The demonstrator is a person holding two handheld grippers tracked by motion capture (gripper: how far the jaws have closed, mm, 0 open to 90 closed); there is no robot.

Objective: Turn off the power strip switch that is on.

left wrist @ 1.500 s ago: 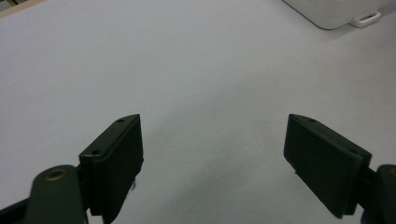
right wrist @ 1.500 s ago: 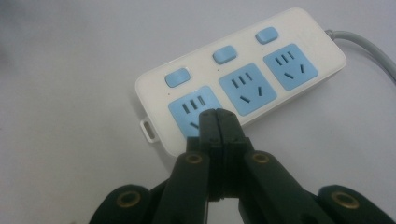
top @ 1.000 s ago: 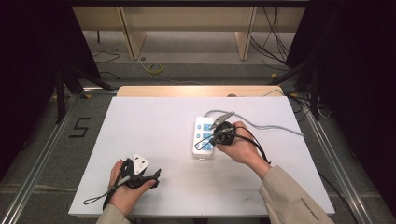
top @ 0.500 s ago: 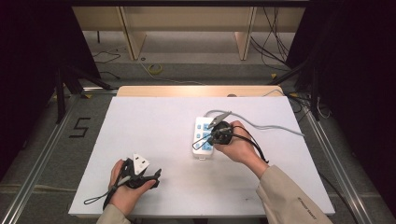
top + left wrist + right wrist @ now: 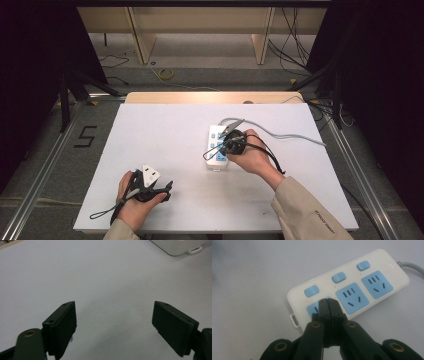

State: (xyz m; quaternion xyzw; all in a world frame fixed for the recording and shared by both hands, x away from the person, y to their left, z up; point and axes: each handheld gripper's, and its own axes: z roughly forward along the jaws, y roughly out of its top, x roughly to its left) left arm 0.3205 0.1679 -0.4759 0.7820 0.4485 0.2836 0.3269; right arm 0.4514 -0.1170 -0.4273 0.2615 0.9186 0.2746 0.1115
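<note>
Over the near end of the power strip the right gripper is hovering, jaws pressed together with nothing between them, tips covering the nearest blue socket. The strip is lying right of centre on the white table. Near the front-left edge, the left gripper is resting with jaws spread

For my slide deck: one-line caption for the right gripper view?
Shut right gripper poised over the end socket of a white power strip with blue sockets and switches.
</note>
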